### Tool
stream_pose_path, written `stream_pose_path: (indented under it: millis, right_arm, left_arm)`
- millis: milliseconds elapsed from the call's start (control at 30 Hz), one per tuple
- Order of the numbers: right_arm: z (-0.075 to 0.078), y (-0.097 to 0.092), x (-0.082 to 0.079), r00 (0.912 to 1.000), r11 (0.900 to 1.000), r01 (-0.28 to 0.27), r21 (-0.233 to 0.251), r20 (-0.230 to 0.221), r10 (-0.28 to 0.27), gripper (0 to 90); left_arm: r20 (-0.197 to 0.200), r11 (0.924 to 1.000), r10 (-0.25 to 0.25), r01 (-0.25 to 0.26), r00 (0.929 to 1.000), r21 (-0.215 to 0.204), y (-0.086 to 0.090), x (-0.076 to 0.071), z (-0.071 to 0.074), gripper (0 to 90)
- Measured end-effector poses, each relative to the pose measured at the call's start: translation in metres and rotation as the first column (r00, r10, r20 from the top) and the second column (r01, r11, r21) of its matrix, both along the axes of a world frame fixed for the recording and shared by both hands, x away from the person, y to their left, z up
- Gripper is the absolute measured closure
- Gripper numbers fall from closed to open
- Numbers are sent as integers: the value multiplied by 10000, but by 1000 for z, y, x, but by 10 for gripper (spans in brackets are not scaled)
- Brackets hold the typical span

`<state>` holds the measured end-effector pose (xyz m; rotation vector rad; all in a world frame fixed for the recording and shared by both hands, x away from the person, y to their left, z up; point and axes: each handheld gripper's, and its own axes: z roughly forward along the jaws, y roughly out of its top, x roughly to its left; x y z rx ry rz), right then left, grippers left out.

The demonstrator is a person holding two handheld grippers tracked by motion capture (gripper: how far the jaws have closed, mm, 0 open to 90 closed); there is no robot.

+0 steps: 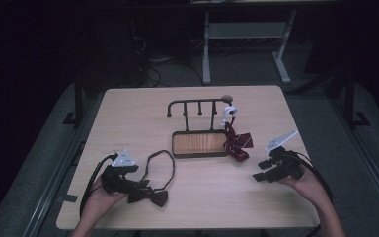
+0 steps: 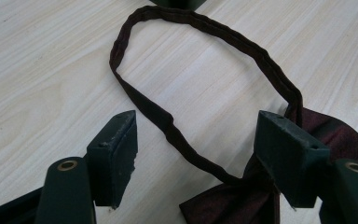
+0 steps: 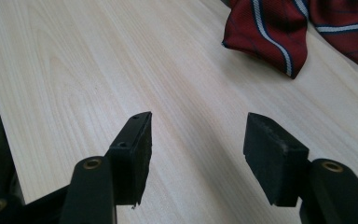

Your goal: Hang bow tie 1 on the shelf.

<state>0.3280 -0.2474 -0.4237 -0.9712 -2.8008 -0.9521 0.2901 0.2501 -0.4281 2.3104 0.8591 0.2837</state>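
A dark maroon bow tie (image 1: 150, 196) (image 2: 228, 205) lies near the table's front left, its strap (image 1: 160, 158) (image 2: 205, 28) spread in a loop toward the rack. My left gripper (image 1: 137, 186) (image 2: 196, 126) is open over it. The strap runs across the gap between the jaws, and the right jaw sits above the bow's edge without pinching it. A red bow tie with white stripes (image 1: 238, 143) (image 3: 270, 28) rests by the rack's right end. My right gripper (image 1: 260, 170) (image 3: 198, 123) is open over bare wood, nothing between its jaws, with the striped tie ahead of it.
A dark metal rack with hooks (image 1: 200, 106) stands mid-table on a wooden-bottomed tray (image 1: 200, 143). A small white piece (image 1: 228, 114) hangs at the rack's right end above the striped tie. Light wooden tabletop (image 1: 128, 123) surrounds them; a desk frame stands on the floor beyond.
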Motion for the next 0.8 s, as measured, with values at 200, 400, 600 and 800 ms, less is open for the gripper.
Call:
stream_pose_path:
  millis: [200, 400, 600, 800]
  right_arm:
    - [-2, 4, -1, 10000, 10000, -66, -41, 23, 66, 407]
    - [-3, 8, -2, 9999, 9999, -129, -16, 1, 129, 405]
    - [-1, 9, -4, 9999, 9999, -150, 12, 35, 150, 396]
    - [-1, 6, -5, 9999, 9999, -98, 23, 73, 98, 394]
  left_arm:
    - [-84, 9999, -160, 160, 9998, 5, -2, 1, 1, 345]
    - [-64, 9995, -286, 287, 9996, 143, -5, 6, 6, 364]
    - [-133, 9989, -383, 386, 9992, 252, -10, 15, 11, 383]
    - [-275, 9984, -425, 436, 9987, 374, -15, 25, 11, 393]
